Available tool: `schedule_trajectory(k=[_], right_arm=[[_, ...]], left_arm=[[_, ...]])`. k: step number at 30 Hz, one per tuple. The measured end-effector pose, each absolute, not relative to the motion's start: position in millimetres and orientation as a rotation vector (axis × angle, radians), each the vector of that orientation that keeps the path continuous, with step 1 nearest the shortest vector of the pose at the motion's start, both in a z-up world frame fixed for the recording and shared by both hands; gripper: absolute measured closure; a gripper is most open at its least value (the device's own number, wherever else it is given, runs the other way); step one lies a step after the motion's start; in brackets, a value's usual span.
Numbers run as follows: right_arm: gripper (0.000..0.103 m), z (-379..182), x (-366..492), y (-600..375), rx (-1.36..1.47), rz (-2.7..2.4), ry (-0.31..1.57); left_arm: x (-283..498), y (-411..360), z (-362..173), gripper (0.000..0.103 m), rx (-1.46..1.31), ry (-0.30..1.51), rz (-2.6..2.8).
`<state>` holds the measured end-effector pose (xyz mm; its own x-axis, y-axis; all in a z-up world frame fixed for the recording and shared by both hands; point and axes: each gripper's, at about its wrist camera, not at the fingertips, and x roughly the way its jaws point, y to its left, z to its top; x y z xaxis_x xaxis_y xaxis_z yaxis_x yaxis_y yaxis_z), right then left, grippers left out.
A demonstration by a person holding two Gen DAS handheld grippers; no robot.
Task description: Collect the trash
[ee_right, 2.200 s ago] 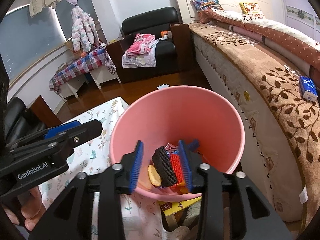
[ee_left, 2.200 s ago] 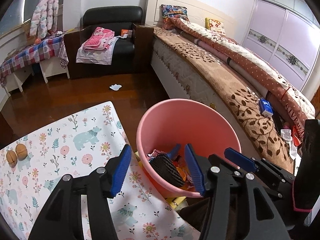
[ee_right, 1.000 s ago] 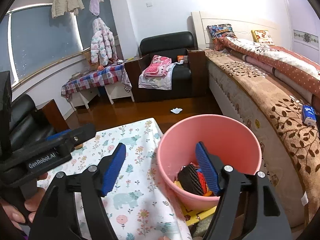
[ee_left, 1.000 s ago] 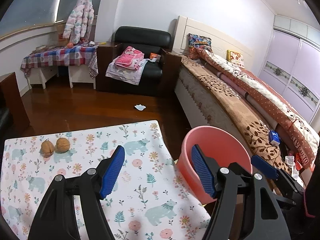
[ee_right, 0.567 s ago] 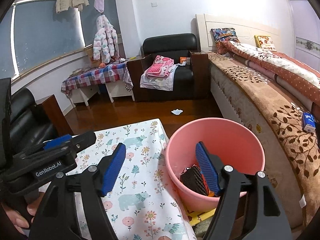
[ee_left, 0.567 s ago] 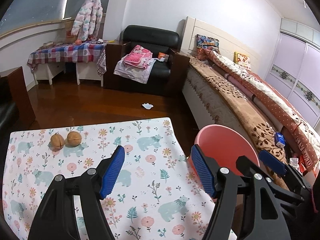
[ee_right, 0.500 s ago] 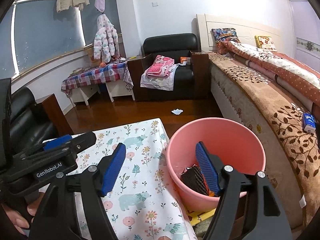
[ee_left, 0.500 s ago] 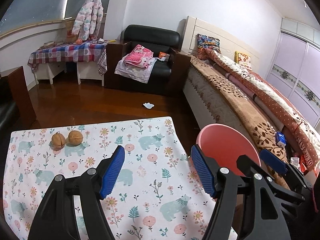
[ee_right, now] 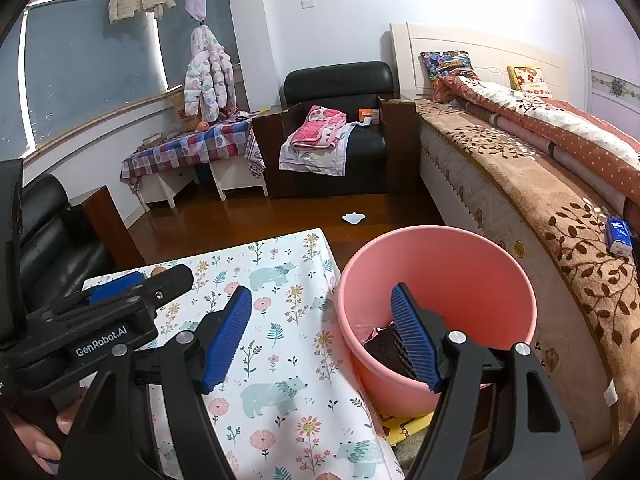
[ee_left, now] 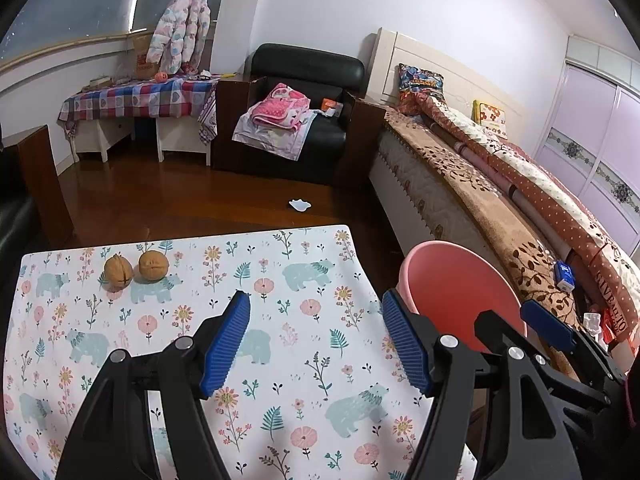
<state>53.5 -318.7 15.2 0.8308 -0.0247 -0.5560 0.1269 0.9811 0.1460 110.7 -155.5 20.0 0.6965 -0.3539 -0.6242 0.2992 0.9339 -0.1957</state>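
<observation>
A pink bucket [ee_right: 460, 264] stands beside the table's right edge with dark wrappers [ee_right: 386, 346] inside; it also shows in the left wrist view [ee_left: 460, 280]. Two walnuts [ee_left: 134, 270] lie at the far left of the floral tablecloth [ee_left: 280, 280]. My left gripper [ee_left: 320, 340] is open and empty above the table. My right gripper [ee_right: 324, 336] is open and empty, straddling the table edge and the bucket rim. The left gripper's body [ee_right: 100, 320] shows at left in the right wrist view.
A bed [ee_left: 500, 184] runs along the right. A black armchair [ee_left: 304, 120] with pink cloth stands at the back. A white scrap [ee_left: 300, 204] lies on the wooden floor. A checked-cloth side table [ee_left: 140, 100] is at back left.
Both grippers have pulled back and up from over the bucket toward the table. The right gripper opened wide and the wrappers now lie in the bucket. The walnuts came into fuller view.
</observation>
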Motion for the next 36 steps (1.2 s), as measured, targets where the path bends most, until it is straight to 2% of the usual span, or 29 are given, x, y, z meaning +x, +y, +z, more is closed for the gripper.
schedule_trajectory(k=[36], right_arm=[[0.031,17.1,50.4,-327.2,0.195,-0.110,0.571]], left_arm=[[110.4,-156.8,15.8,0.037,-0.079,0.720,-0.367]])
